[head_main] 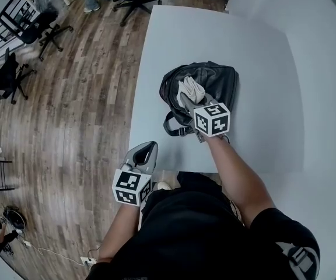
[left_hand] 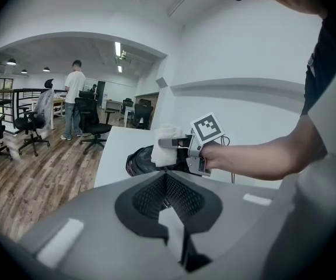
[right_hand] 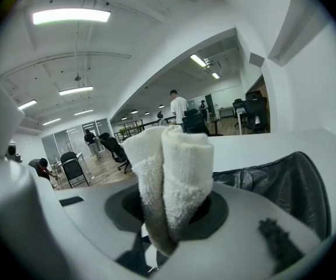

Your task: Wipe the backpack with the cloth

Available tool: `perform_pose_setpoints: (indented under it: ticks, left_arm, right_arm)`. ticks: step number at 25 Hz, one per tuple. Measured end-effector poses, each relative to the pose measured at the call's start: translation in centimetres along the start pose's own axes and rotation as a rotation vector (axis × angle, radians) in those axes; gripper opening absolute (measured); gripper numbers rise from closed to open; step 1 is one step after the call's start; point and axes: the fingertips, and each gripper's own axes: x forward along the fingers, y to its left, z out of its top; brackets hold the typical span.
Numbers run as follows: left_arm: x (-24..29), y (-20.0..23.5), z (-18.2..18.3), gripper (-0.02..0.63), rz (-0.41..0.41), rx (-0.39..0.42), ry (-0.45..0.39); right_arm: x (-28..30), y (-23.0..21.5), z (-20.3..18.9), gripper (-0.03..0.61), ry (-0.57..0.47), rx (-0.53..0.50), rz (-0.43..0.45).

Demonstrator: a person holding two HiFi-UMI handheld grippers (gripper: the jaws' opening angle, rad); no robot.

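- Open office with a wood floor (head_main: 80,98) and rolling chairs (head_main: 39,31) far left. The work surface is a white table (head_main: 244,51), bare except for the bag.
- The black backpack (head_main: 214,77) lies flat near the table's front edge, broad face up and straps (head_main: 174,127) trailing toward the person. That leaves the largest panel exposed for wiping.
- The right gripper (head_main: 186,99) has its jaws clamped on the folded white cloth (head_main: 190,89).
- In the right gripper view the cloth (right_hand: 171,174) is pinched low, with a thick doubled wad sticking out past the jaws. My read is that the wad, not the jaw tips, is meant to meet the leather.
- The cloth sits over the bag's upper-left area. The left gripper view shows it (left_hand: 163,153) at the top of the backpack (left_hand: 139,162), touching or just above; I can't confirm contact.
- The left gripper (head_main: 149,149) has its jaws together on nothing. It is held back off the table's front edge, near the person's body and well apart from the bag.
- It's probably parked there to stay out of the wiping path, but that leaves the bag unbraced.
- Risk, as a judgement: the bag is soft and light-looking, so a stroke could drag it across the smooth tabletop. Pinning a strap or edge with the left gripper would fix that.
- Step in hand: start of a wipe stroke, or mid-stroke. Most of the panel looks uncovered.
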Motion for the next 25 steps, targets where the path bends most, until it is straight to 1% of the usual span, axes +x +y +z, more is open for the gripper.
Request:
perform_pose_setpoints:
  ticks: [14,22,25]
  left_arm:
    - [0.7,-3.3,0.7,0.006,-0.085,0.03,-0.017]
    - [0.1,-3.9,1.2,0.006,-0.104,0.053,-0.026]
    - [0.0,-4.4,1.3,0.006,-0.118,0.066,-0.031]
  right_arm:
    - [-6.7,-1.3,0.7,0.101,-0.044,-0.029,-0.066]
    - [-10.5,-2.9,1.0,0.101,-0.053,-0.066,-0.13]
    - [-11.9,-3.7,1.2,0.101,-0.068,-0.061,-0.159]
